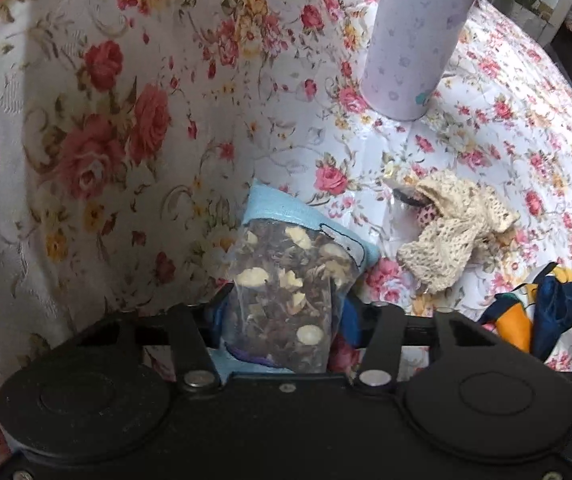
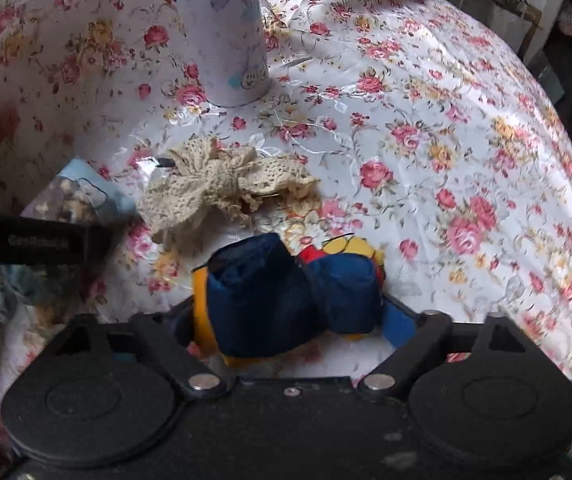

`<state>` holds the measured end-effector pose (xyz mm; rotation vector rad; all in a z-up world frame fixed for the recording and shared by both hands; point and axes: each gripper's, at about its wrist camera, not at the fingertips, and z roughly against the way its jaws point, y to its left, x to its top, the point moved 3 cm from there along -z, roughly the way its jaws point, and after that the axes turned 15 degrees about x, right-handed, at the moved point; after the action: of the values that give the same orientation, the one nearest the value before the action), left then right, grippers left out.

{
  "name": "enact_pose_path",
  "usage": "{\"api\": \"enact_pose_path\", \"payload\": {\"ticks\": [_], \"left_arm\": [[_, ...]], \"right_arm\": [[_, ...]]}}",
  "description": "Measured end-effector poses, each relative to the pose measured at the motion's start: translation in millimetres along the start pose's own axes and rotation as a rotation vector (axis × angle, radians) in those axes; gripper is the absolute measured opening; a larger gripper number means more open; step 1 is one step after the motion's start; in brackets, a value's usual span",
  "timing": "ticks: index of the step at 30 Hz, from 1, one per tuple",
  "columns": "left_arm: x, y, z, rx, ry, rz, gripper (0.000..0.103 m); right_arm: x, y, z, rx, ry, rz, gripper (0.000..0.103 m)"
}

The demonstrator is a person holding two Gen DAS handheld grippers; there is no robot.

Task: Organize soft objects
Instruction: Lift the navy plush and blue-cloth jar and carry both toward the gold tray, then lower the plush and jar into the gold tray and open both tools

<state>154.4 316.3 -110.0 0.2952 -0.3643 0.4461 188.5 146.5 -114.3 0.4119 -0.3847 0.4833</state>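
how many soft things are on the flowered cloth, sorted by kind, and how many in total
Clear sachet of dried petals, between the left jaws: 1
Bows: 2, the cream crochet bow and the navy fabric bow between the right jaws
Lilac tube, rigid, not counted
Total: 3

The left gripper (image 1: 281,316) holds a clear bag (image 1: 286,300) of dried bits with a blue top. A knit bow (image 1: 452,232) lies near it on the flowery cloth (image 1: 486,140). A tall can (image 1: 416,36) stands behind.
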Motion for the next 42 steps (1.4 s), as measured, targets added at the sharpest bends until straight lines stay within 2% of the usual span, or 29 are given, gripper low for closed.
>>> {"api": "enact_pose_path", "payload": {"ticks": [3,6,10,13,16,21,26,29,33,36,42], "left_arm": [[1,3,3,-0.017,-0.009,0.014,0.044],[2,9,8,-0.044,-0.024,0.045,0.044],[2,15,20,-0.026,-0.074,0.056,0.044],[-1,16,26,-0.017,-0.08,0.044,0.044],[-5,19,33,-0.028,-0.068,0.044,0.044],[-17,31,52,-0.003,-0.034,0.102,0.044],[-43,33,96,0.02,-0.051,0.113,0.044],[-59,32,125,0.0,-0.074,0.123,0.044],[-84,15,156,-0.011,-0.118,0.073,0.044],[-106,-2,170,-0.049,-0.121,0.023,0.044],[-153,-46,190,-0.122,-0.121,-0.142,0.044]], "right_arm": [[0,0,9,0.013,-0.014,-0.038,0.075],[1,2,32,0.013,-0.062,-0.07,0.075],[-3,8,72,0.031,-0.127,-0.119,0.075],[-14,17,103,0.063,-0.166,-0.142,0.075],[-33,27,133,0.082,-0.19,-0.147,0.075],[-70,43,154,0.095,-0.171,-0.166,0.075],[-114,50,175,0.074,-0.143,-0.198,0.075],[-140,48,188,0.043,-0.145,-0.226,0.075],[-174,33,207,0.026,-0.162,-0.289,0.075],[-199,19,219,-0.014,-0.182,-0.329,0.076],[-246,-14,234,-0.059,-0.197,-0.468,0.076]]}}
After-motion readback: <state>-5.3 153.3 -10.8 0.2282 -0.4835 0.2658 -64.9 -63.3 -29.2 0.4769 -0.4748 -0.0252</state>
